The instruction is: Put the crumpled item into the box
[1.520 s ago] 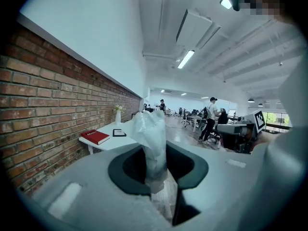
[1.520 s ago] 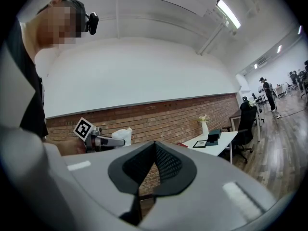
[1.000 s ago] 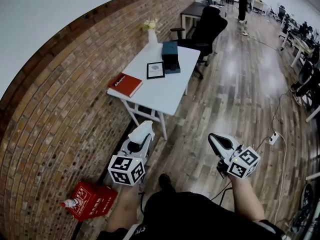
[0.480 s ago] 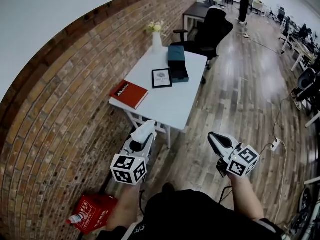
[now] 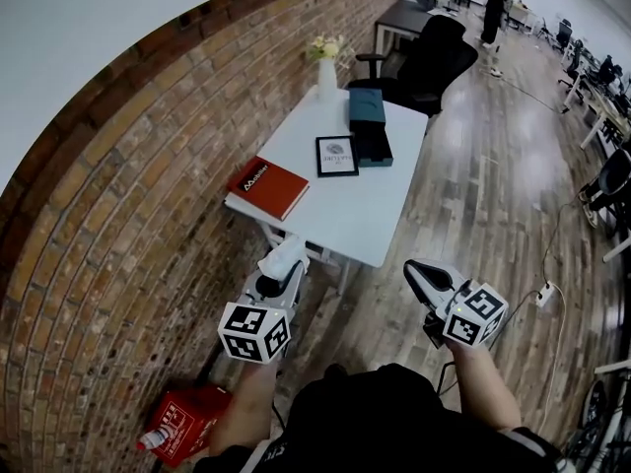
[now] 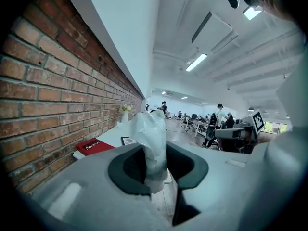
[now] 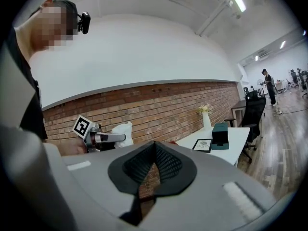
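Note:
My left gripper (image 5: pixel 282 270) is shut on a crumpled white item (image 5: pixel 284 255) that sticks up out of its jaws; in the left gripper view the crumpled item (image 6: pixel 151 138) fills the gap of the left gripper (image 6: pixel 155 165). A teal box (image 5: pixel 368 108) with a dark part (image 5: pixel 375 147) in front of it sits on the far half of the white table (image 5: pixel 345 210), well ahead of both grippers. My right gripper (image 5: pixel 418 273) is held level to the right, shut and empty. The right gripper view shows the right gripper (image 7: pixel 154 150), the teal box (image 7: pixel 221 134) and the crumpled item (image 7: pixel 122 130).
A red book (image 5: pixel 268 187), a framed picture (image 5: pixel 336 155) and a white vase with flowers (image 5: pixel 326 70) share the table. A brick wall (image 5: pixel 118 225) runs along the left. A black office chair (image 5: pixel 434 59) stands behind the table. A red box (image 5: pixel 189 424) lies on the floor.
The table has come nearer and slid toward the middle of the head view. Both grippers keep their pose, and the left still holds the crumpled item.

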The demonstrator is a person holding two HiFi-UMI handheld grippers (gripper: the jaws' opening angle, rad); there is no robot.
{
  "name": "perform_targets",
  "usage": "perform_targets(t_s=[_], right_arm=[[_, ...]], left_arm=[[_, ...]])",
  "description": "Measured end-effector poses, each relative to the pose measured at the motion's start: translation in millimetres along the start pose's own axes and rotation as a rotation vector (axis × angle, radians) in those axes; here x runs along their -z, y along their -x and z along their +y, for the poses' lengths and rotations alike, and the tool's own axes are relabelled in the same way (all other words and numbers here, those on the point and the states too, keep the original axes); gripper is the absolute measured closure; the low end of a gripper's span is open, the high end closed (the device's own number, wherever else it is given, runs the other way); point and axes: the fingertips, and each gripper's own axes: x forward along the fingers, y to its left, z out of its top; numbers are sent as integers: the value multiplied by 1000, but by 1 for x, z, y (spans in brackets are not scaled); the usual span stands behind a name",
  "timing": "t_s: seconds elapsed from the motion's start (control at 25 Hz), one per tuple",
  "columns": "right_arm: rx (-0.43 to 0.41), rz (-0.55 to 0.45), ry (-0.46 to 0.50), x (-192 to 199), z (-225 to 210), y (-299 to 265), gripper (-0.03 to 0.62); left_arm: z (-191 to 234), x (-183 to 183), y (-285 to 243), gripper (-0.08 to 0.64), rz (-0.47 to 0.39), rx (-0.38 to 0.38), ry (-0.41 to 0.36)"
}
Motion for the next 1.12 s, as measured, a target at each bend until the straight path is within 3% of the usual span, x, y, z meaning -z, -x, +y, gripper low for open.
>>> perform_targets(t_s=[0.44,1.12], right_arm=[[-71,-1,-14,-9,-48,-60,592],[-150,-1,-91,-56,-242,-157,592]], left_arm=[[35,-10,-48,466,7,-48,1],[71,-70,-240,466,65,-126,-9]])
